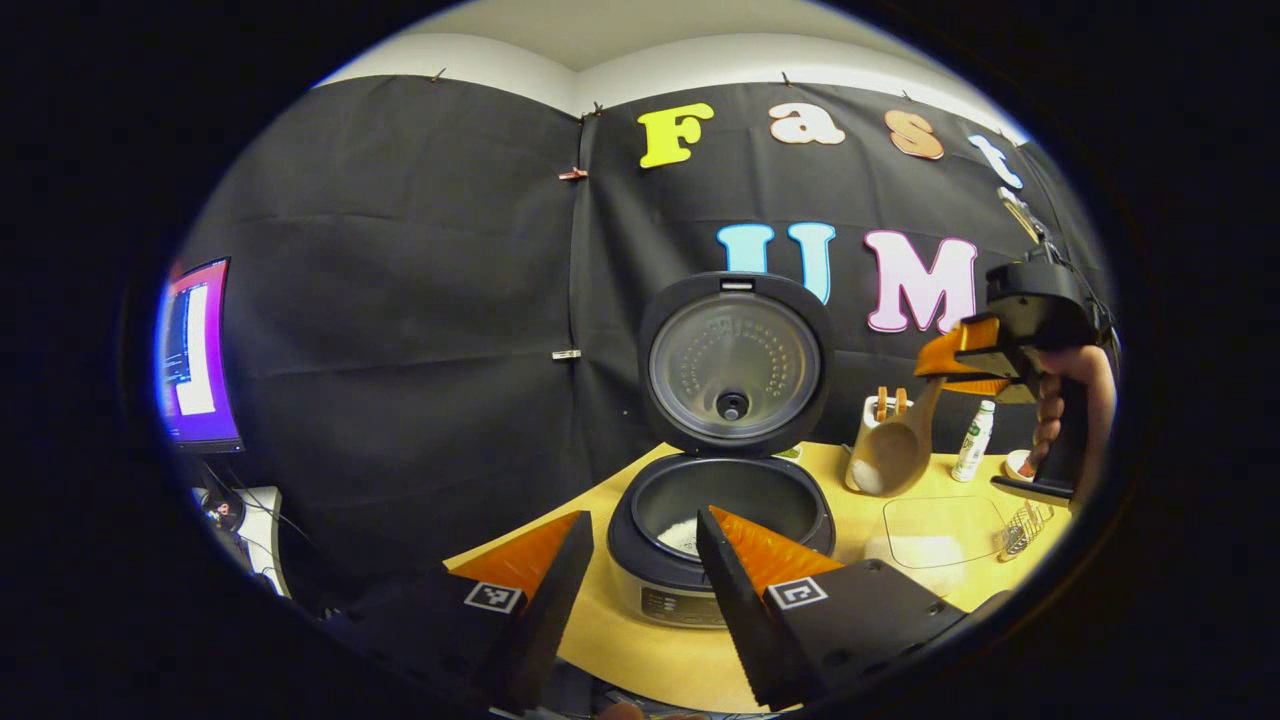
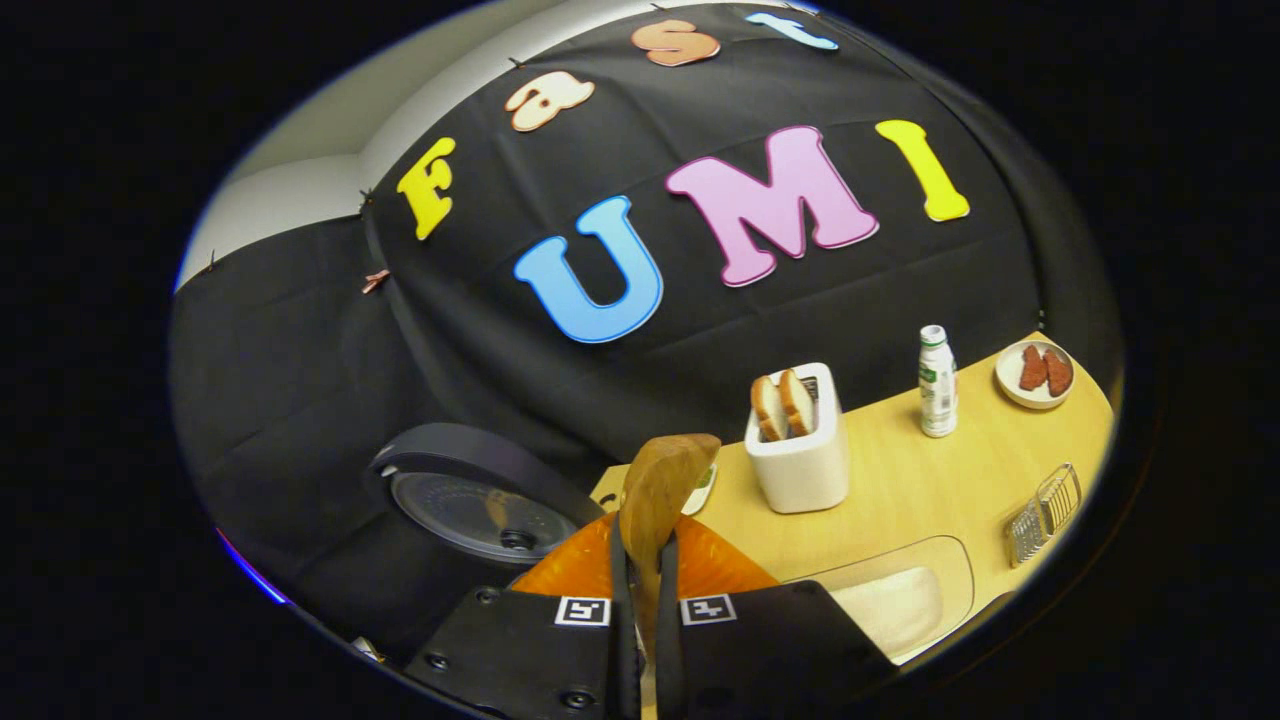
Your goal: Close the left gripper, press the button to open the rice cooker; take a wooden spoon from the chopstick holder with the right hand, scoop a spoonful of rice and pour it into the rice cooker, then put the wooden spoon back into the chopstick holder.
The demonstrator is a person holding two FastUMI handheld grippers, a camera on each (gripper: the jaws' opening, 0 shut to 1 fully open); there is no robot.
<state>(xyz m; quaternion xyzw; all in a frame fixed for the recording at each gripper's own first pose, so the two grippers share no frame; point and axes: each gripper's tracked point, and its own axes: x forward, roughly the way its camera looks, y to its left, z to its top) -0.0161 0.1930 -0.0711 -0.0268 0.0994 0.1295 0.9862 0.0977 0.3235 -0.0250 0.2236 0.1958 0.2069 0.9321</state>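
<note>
Now: tabletop [image 1: 640,640] carrying cooker [image 1: 720,530], lid up, some rice in the pot. Tray [image 1: 945,530] of rice to its right. Left gripper [image 1: 640,590] before the cooker, jaws released, apart. Right gripper [image 2: 640,590] raised, jaws clenched on spoon [image 2: 655,500], bowl hanging beside the holder [image 1: 870,420].

I am seeing nothing I can actually read. The bottle [image 2: 937,381] is carrying a label too small to make out, the rice cooker [image 1: 722,540] front panel is showing blurred marks, and my grippers are wearing square coded tags without words.
</note>
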